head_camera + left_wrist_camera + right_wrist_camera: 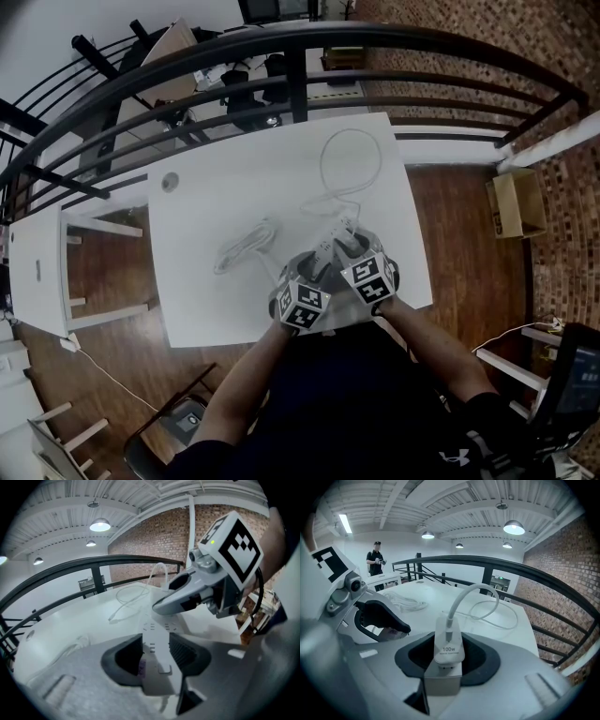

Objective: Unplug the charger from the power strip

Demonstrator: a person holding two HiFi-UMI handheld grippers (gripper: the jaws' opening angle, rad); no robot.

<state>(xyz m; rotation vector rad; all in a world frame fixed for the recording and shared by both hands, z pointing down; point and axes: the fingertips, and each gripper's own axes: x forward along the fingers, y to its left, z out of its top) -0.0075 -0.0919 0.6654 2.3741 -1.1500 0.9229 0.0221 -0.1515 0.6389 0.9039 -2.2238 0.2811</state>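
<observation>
Left hand-held gripper (157, 652) clamps the power strip (157, 632) by its sides. Right hand-held gripper (449, 659) pinches the charger (449, 641), seated on the strip, lower centre of the tabletop (234, 178). Its cable (487, 588) loops to the upper right.

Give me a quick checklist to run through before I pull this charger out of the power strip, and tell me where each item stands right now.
1. Left gripper fingers clamp the power strip from both sides: ok.
2. Right gripper fingers close on the charger: ok.
3. Charger is still seated in the strip, not yet pulled: ok.
4. Charger cable runs loose in a loop over the table, with nothing lying on it: ok.
5. Space above the charger is free for a straight pull: ok.
6. Right grip is firm enough not to slip: cannot tell.
</observation>
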